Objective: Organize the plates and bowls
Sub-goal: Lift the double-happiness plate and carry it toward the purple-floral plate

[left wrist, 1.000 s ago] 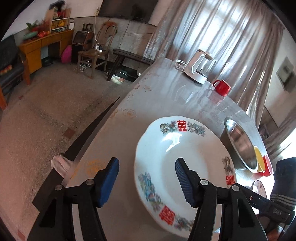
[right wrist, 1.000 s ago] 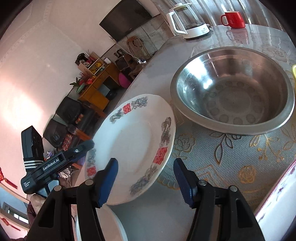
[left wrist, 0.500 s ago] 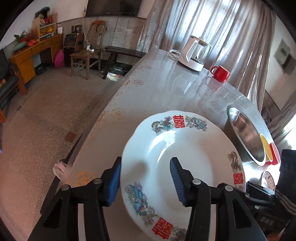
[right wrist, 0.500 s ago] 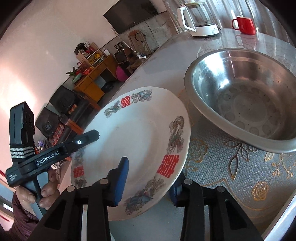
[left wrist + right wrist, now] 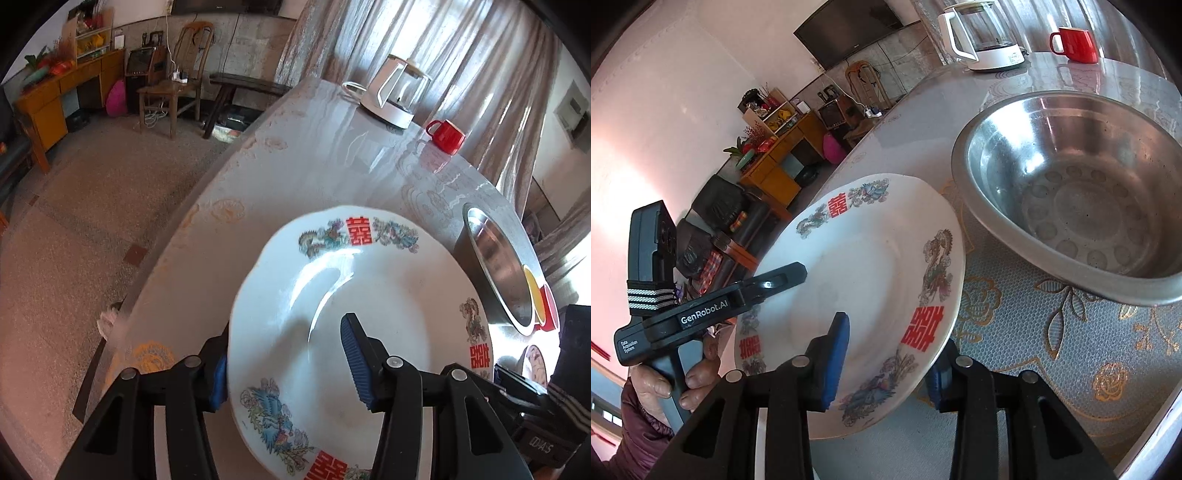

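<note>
A white plate with red characters and coloured birds on its rim is held by both grippers at once. In the left wrist view my left gripper is shut on the plate's near-left rim, one blue pad under the rim and one on the inner face. From the right wrist view the same plate stands tilted above the table, with my right gripper shut on its near rim. Across that plate, the left tool's black body and the hand holding it show.
A big steel bowl sits just right of the plate on the patterned tablecloth. Behind the bowl are a yellow bowl and a red bowl. A white kettle and a red mug stand far back. The table edge curves at left.
Both grippers went from open around the plate's rim to shut on it. The left one slid further onto the rim, and the plate now stands more tilted.
</note>
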`<state>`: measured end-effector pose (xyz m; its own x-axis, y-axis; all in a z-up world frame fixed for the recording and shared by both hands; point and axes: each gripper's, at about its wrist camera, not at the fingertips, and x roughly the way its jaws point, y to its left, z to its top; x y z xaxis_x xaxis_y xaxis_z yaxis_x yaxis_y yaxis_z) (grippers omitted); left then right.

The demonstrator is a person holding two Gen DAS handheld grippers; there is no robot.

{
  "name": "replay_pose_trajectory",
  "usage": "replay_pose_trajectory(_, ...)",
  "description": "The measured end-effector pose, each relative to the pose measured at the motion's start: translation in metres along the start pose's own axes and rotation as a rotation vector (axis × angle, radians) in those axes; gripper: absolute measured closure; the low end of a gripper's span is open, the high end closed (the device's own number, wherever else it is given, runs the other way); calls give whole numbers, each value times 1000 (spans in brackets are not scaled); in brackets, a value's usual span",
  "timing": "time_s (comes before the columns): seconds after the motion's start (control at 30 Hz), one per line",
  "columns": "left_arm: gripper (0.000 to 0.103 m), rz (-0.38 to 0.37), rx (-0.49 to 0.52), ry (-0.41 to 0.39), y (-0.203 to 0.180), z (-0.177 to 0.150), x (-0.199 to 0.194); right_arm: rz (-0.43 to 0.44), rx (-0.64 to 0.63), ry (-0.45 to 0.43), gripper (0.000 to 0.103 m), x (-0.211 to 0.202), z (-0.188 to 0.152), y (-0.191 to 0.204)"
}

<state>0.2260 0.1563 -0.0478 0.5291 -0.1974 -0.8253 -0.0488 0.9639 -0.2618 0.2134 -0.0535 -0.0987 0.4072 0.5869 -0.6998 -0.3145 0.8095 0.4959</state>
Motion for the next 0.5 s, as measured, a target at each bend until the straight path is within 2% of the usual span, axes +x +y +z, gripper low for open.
replay_pose_trajectory(0.07,51,30,20,-9,-4,-1,0,3,-1,0,65,0,0,1)
replay_pose_trajectory(0.1,56,40,31,-15,-5,-3,-1,-4,-8,0,64,1,0,2)
replay_pose_trajectory(0.17,60,12,35,-24,-3,-7,-5,-26,-27,-3,64,0,0,6)
replay_pose_trajectory(0.23,60,-9,48,-39,-3,-11,-10,-61,-55,-10,64,-2,-1,9)
replay_pose_trajectory(0.33,60,9,85,-49,-7,-16,-14,-82,-86,-6,64,-3,-3,13)
replay_pose_trajectory(0.5,60,-24,133,-61,-15,-30,-27,-115,-124,-10,65,-10,-8,18)
